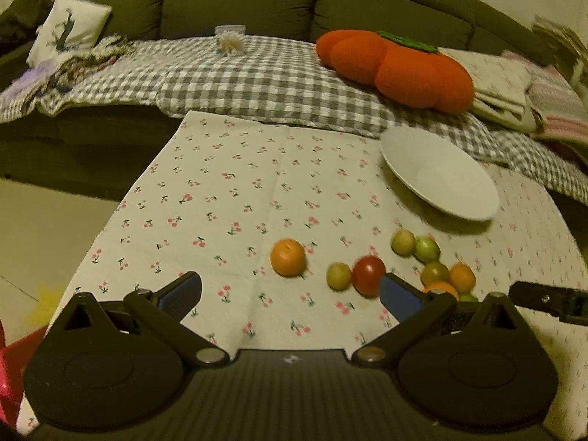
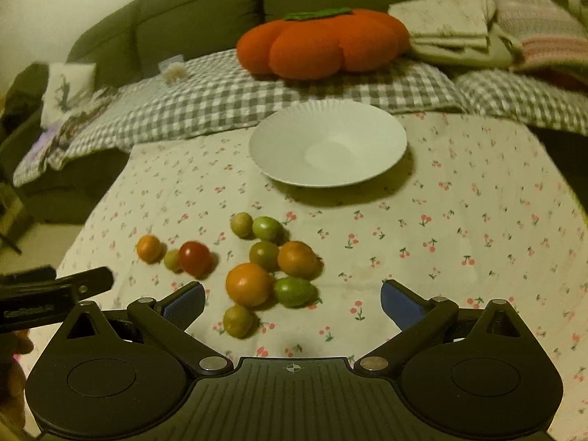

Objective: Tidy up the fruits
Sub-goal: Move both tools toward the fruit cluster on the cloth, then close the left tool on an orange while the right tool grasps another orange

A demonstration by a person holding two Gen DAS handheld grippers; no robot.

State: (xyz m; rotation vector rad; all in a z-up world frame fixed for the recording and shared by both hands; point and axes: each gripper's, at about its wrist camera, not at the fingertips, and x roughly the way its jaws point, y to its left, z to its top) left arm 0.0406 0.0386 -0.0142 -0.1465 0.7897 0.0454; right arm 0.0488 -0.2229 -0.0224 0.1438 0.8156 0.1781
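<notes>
Now both grippers [image 1: 290, 294] [image 2: 292, 299] wide, fruits [image 2: 250, 283] loose.

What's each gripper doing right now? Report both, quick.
Left gripper: open, holding nothing, above the cloth near the fruits.
Right gripper: open, holding nothing, fruits lying between its fingers.

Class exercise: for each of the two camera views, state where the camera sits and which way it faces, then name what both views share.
Left wrist: on the left gripper, low over the cherry-print cloth, facing the sofa; its open fingers show.
Right wrist: on the right gripper, facing the white plate; its open fingers show.
Shared: plate, red fruit, pumpkin cushion.
</notes>
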